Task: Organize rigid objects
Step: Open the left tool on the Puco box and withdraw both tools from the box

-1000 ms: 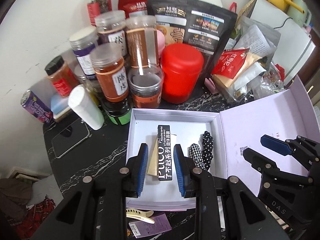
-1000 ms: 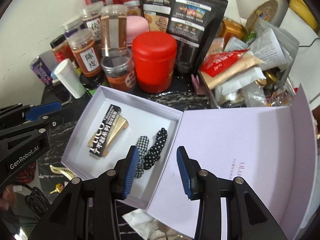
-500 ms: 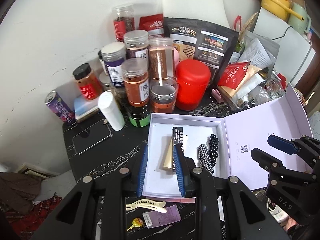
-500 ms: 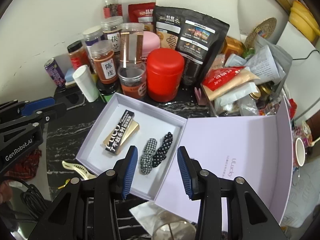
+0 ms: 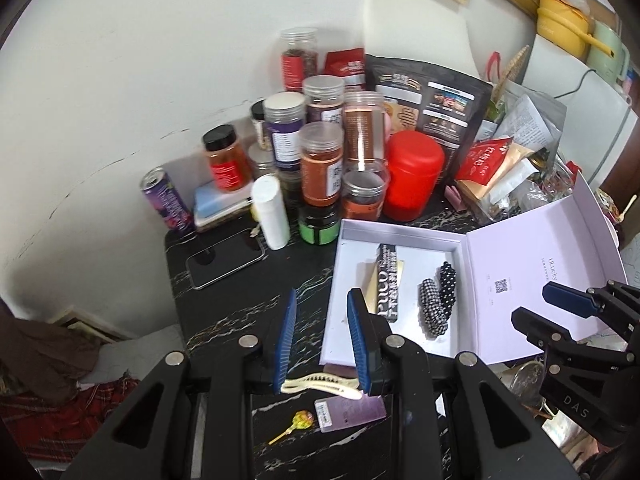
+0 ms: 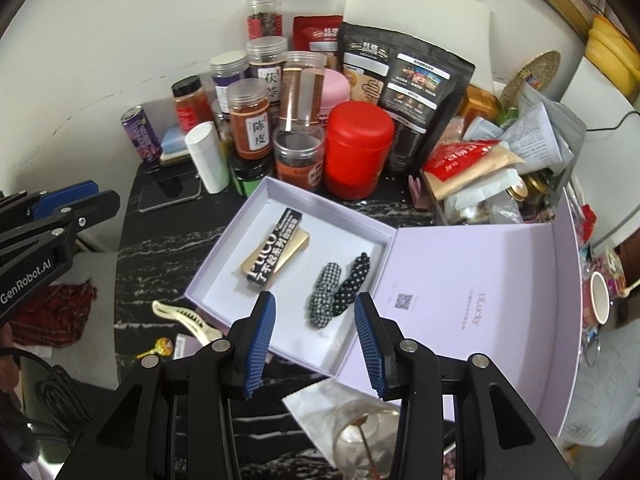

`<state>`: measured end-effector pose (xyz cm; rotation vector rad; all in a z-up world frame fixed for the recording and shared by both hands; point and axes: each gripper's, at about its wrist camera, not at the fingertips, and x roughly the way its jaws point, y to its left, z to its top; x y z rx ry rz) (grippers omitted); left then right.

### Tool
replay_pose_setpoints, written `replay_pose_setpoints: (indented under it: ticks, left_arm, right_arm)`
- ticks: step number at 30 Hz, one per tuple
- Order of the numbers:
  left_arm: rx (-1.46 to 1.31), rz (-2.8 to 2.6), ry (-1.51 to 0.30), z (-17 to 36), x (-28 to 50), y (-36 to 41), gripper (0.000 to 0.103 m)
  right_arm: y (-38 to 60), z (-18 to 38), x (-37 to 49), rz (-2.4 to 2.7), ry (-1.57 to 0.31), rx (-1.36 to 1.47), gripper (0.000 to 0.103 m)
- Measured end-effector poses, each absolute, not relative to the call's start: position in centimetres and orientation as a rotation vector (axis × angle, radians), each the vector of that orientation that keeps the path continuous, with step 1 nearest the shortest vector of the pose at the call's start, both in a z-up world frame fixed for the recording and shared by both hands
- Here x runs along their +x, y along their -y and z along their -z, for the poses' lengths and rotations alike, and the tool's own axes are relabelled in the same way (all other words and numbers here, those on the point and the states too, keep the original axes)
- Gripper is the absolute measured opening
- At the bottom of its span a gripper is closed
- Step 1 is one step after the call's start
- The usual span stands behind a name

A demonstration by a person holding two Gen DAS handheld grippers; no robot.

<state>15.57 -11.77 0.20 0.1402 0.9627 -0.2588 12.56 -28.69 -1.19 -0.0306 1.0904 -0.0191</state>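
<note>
An open lilac box lies on the black marbled table. Inside are a black PUCO box across a gold card, and two black-and-white hair clips. A cream hair claw, a lollipop and a purple card lie on the table in front of the box. My left gripper is open and empty above the box's near left corner. My right gripper is open and empty over the box's near edge.
Spice jars, a red canister, a white bottle, a can, a phone and snack bags crowd the back. The box lid lies open to the right. A glass stands below my right gripper.
Both grippers have pulled back and up from the box, so more of the table shows. The left gripper has shifted left of the PUCO box.
</note>
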Motion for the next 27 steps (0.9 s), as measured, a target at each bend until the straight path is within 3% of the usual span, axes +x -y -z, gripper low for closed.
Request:
replay_pose_setpoints:
  ticks: [2,3,4,5,19,27]
  left_arm:
    - [0.138,0.247,-0.967,-0.2,15.2,11.1,0.036]
    - [0.133,0.241,-0.968,-0.2,15.0,10.7,0.062]
    - [0.127,0.233,-0.965,-0.3,14.7,10.2,0.096]
    - [0.123,0.226,-0.958,-0.3,14.5,9.8,0.103]
    - [0.101,0.139,-0.985,0.9,11.4,4.5,0.103]
    - [0.09,0.114,-1.003,2.3,9.9,2.0,0.103]
  right_arm:
    - [28.2,1.2,12.2,0.012,-1.092,-0.031,0.041]
    - [27.9,1.2,11.9,0.005,-1.093,-0.031,0.041]
    - [27.7,1.2,11.7,0.0,-1.094,-0.032,0.041]
    - [27.5,1.2,11.5,-0.004,-1.095,-0.032,0.041]
    - [23.9,2.7,9.5,-0.084,-1.124,-0.027,0.041]
    - [22.1,4.0,9.0,-0.12,-1.134,-0.011,0.046]
